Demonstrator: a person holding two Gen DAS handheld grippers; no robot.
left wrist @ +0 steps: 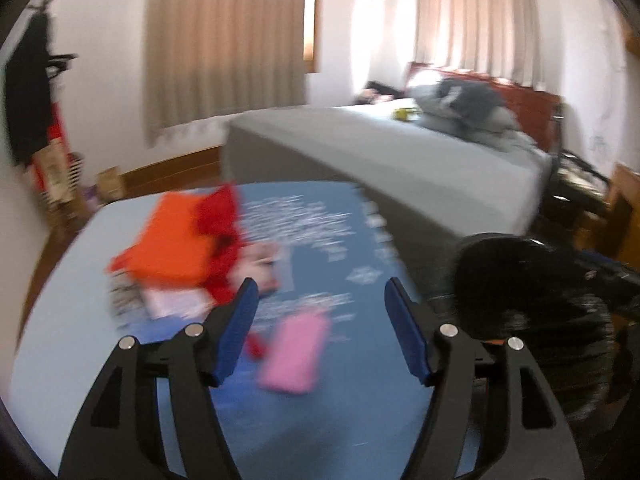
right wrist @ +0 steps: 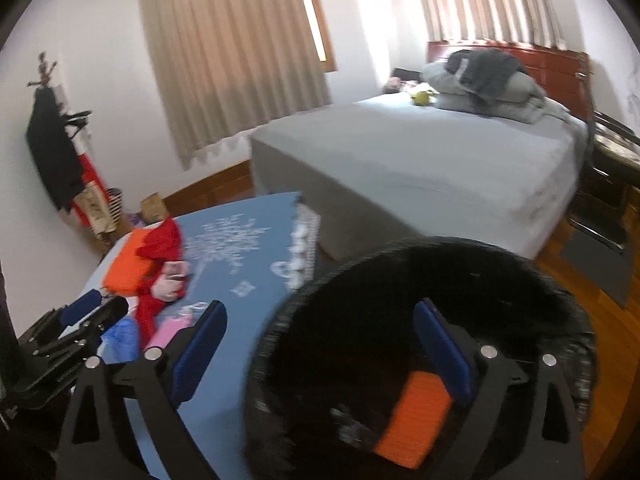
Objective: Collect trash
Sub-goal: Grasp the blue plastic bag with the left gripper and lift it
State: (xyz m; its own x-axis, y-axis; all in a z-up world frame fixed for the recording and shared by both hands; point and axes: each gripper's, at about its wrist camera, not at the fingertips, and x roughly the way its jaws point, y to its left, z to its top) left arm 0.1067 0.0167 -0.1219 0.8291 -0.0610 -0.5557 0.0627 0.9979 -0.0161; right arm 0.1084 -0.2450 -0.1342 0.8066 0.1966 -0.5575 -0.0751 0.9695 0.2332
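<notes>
Over the blue table (left wrist: pixel 60 304) the left gripper (left wrist: pixel 320 308) hovers, jaws released; right gripper (right wrist: pixel 320 328), jaws released, above the black bin (right wrist: pixel 360 280).

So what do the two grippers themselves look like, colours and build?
Both look the same. The left gripper and the right gripper each have two black plastic arms with cut-out slots, joined by linkages with round silver pins. The jaws are flat, dark blue pads that look ribbed. No cables, markings or sleeves are visible, and the person's hands are out of frame.
</notes>
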